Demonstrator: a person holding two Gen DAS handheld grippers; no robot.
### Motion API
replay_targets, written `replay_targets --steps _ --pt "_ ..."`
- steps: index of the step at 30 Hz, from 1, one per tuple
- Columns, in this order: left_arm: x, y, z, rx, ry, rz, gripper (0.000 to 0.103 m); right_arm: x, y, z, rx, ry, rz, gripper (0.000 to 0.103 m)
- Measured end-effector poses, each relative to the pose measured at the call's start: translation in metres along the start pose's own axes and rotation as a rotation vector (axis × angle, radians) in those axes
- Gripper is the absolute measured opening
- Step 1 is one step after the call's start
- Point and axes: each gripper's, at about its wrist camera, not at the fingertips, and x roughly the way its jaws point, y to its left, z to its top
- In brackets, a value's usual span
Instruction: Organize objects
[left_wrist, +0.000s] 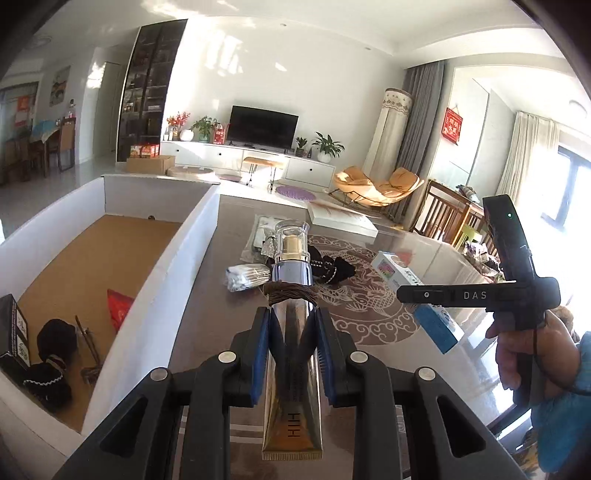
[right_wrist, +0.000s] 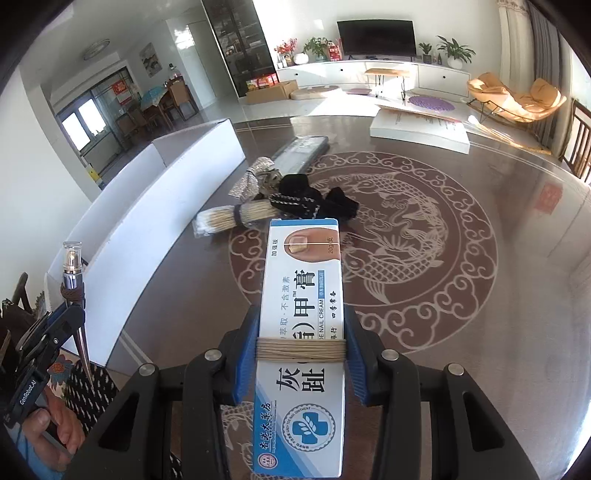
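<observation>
My left gripper (left_wrist: 291, 314) is shut on a gold cosmetic tube (left_wrist: 291, 354) with a clear cap and a brown hair tie around it, held above the table beside the white box (left_wrist: 184, 251). The tube also shows at the left of the right wrist view (right_wrist: 74, 273). My right gripper (right_wrist: 301, 321) is shut on a white and blue nail cream box (right_wrist: 303, 332) with a beige band around it, held above the table. That box also shows in the left wrist view (left_wrist: 432, 317).
On the dark table (right_wrist: 480, 295) lie a bundle of cotton swabs (right_wrist: 232, 219), a black fabric piece (right_wrist: 314, 203), a silver bow (right_wrist: 251, 177) and a clear flat pack (right_wrist: 299, 147). The white box holds a black item (left_wrist: 51, 354), a red packet (left_wrist: 118, 306) and a dark carton (left_wrist: 13, 332).
</observation>
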Motion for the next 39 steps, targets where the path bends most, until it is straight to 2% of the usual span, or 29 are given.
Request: replay_targets --steps 4,9,13,16,17,18,19,20,21,24,26,28,30,31,32,35,39 --pt "-0.021 0.046 0.027 -0.042 -0.012 0.071 0.024 0.016 0.073 0.031 -0.015 -0.028 0.185 0.043" --pt "-0.022 0.129 0.044 -0.101 0.042 0.24 0.024 0.051 0.175 0.059 -0.048 -0.013 0.39 0.043" --pt "-0.014 0.186 0.04 -0.147 0.111 0.356 0.024 0.089 0.243 0.065 -0.118 0.02 0.425 0.043" --pt "0.003 0.212 0.033 -0.168 0.198 0.427 0.026 0.124 0.275 0.059 -0.176 0.05 0.388 0.046" --pt "0.005 0.217 0.029 -0.176 0.21 0.441 0.037 0.134 0.28 0.055 -0.189 0.068 0.373 0.049" --pt "0.005 0.219 0.026 -0.183 0.21 0.45 0.06 0.141 0.28 0.051 -0.189 0.077 0.368 0.064" --pt "0.002 0.22 0.022 -0.189 0.195 0.457 0.071 0.141 0.276 0.046 -0.186 0.062 0.363 0.078" --pt "-0.003 0.217 0.019 -0.193 0.165 0.464 0.087 0.138 0.27 0.041 -0.189 0.03 0.35 0.083" --pt "-0.01 0.212 0.016 -0.195 0.131 0.464 0.091 0.133 0.26 0.037 -0.2 -0.007 0.328 0.089" --pt "-0.021 0.186 0.011 -0.187 0.082 0.417 0.091 0.113 0.224 0.021 -0.237 -0.102 0.249 0.093" --pt "-0.026 0.155 0.011 -0.161 0.06 0.359 0.091 0.101 0.193 0.007 -0.259 -0.149 0.152 0.102" --pt "-0.023 0.119 0.012 -0.124 0.038 0.283 0.091 0.093 0.155 -0.01 -0.28 -0.171 0.041 0.103" --pt "-0.021 0.075 0.011 -0.08 0.028 0.184 0.094 0.09 0.111 -0.026 -0.288 -0.152 -0.085 0.103" --pt "-0.017 0.056 0.008 -0.057 0.031 0.132 0.096 0.09 0.089 -0.034 -0.283 -0.129 -0.142 0.103" --pt "-0.01 0.035 0.004 -0.035 0.045 0.085 0.103 0.089 0.067 -0.04 -0.271 -0.102 -0.19 0.103" --pt "0.019 -0.018 -0.013 0.03 0.117 -0.009 0.103 0.08 0.002 -0.058 -0.206 -0.035 -0.297 0.103" --pt "0.076 -0.063 -0.044 0.14 0.257 0.009 0.103 0.073 -0.048 -0.074 -0.107 0.018 -0.342 0.103"
